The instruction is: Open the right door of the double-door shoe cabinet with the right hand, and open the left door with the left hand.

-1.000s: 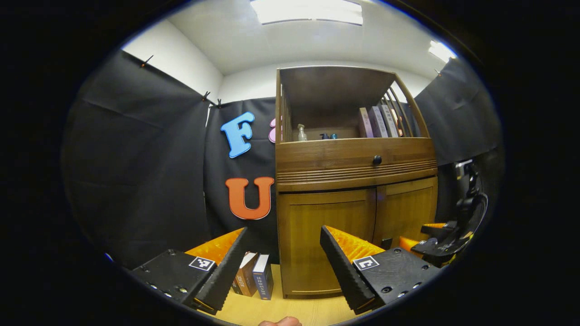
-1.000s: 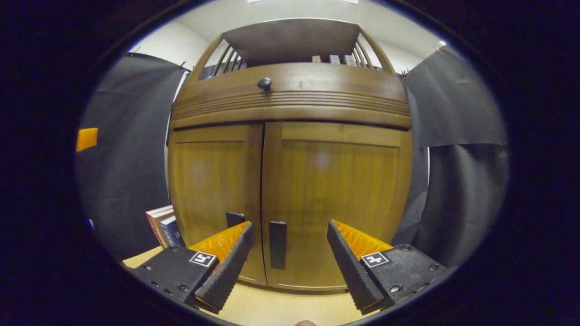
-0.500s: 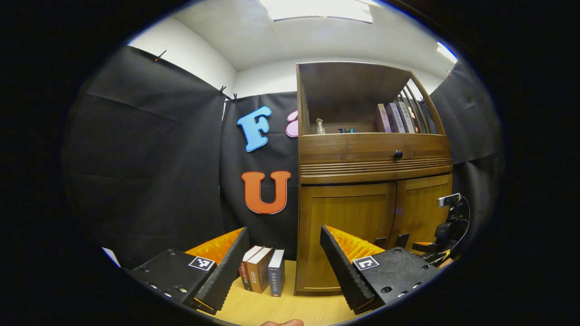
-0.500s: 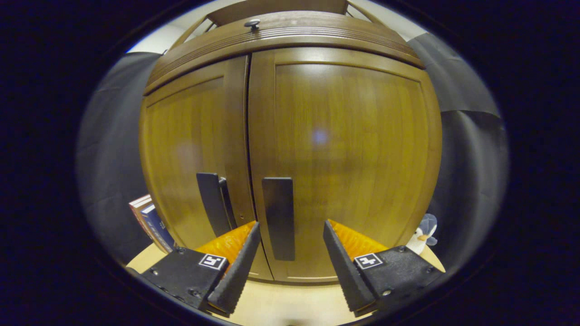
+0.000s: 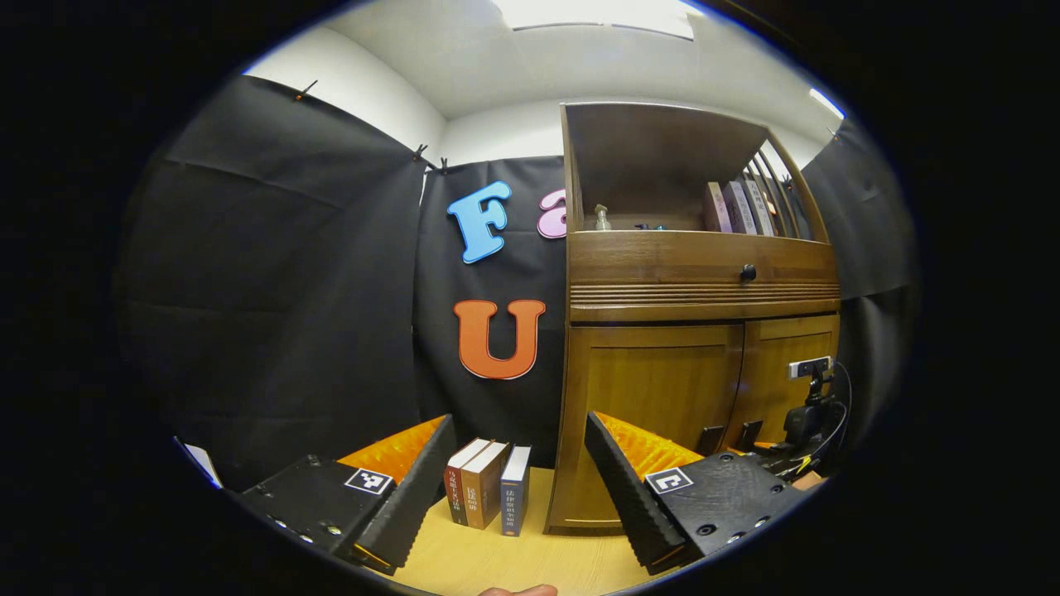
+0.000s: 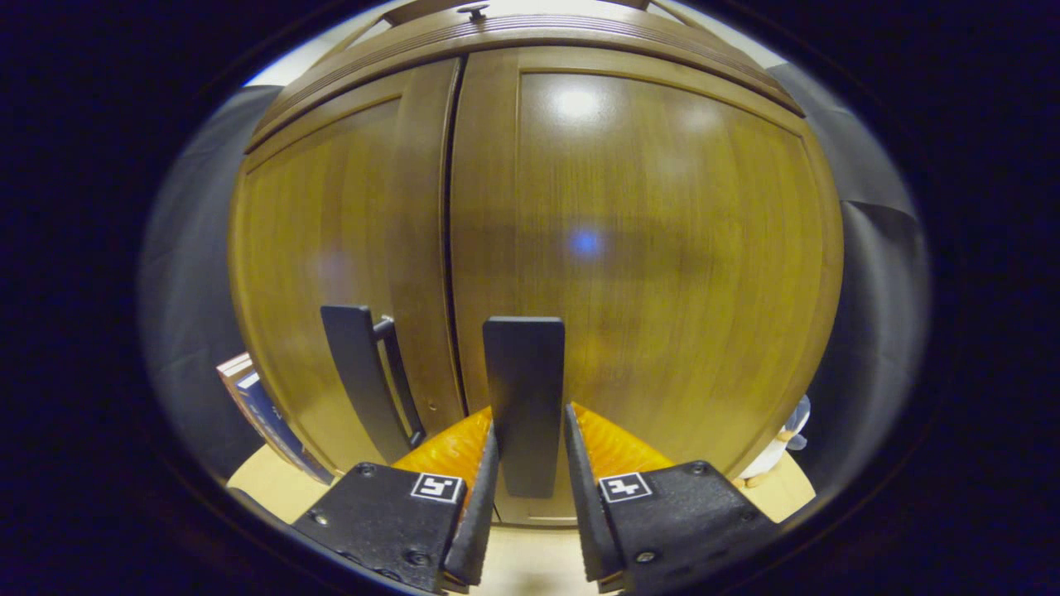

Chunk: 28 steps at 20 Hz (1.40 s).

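The wooden shoe cabinet has both doors closed. In the right gripper view the right door [image 6: 662, 248] looms close, and its dark upright handle [image 6: 524, 372] stands between my fingers. My right gripper [image 6: 528, 418] is shut on that handle, one finger against each side. The left door [image 6: 331, 248] has its own handle [image 6: 356, 372] just left of the seam. In the left gripper view the cabinet sits to the right, with the left door [image 5: 662, 389] and right door [image 5: 787, 364]. My left gripper [image 5: 518, 422] is open and holds nothing, well back from the left door.
Three books [image 5: 489, 495] stand on the wooden floor left of the cabinet. Above the doors are a drawer with a knob [image 5: 748, 272] and an open shelf with books [image 5: 737, 207] and a bottle [image 5: 602, 218]. A small plush toy [image 6: 774, 451] sits at the cabinet's right corner.
My right gripper has moved in to the right door and its fingers have shut around the handle. The left gripper view has swung left, so the cabinet lies farther right.
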### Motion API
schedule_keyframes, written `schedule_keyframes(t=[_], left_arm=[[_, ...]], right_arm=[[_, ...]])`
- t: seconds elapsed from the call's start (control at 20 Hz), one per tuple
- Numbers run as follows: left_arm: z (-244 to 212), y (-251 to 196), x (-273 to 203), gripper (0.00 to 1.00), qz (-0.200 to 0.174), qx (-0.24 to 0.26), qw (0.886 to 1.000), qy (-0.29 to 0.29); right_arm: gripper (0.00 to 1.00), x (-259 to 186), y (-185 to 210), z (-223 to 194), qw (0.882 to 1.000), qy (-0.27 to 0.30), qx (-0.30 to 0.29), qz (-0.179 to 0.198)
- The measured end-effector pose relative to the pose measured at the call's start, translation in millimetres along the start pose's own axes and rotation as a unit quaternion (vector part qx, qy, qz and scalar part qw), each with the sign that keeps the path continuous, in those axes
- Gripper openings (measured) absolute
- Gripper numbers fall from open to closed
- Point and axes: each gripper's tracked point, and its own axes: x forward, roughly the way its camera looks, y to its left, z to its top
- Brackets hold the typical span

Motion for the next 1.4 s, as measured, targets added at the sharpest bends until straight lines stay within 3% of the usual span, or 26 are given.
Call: schedule_keyframes(t=[0.1, 0.3, 0.55, 1.4], left_arm=[[0, 2, 1, 0.95, 0.002, -0.002, 1.000, 0.000], [-1, 0, -1, 0.95, -0.003, -0.006, 1.000, 0.003], [-5, -9, -3, 0.95, -0.012, -0.009, 1.000, 0.011], [-26, -89, -18, 0.95, -0.080, 0.000, 0.996, 0.042]], right_arm=[[0.39, -1, -2, 0, 1.000, -0.003, -0.008, -0.011], [0.34, -4, 0, -1, 1.000, 0.006, 0.017, -0.003], [0.33, -16, -3, -3, 0.999, 0.016, 0.040, 0.027], [0.31, -100, -27, -30, 0.998, 0.011, 0.030, 0.061]])
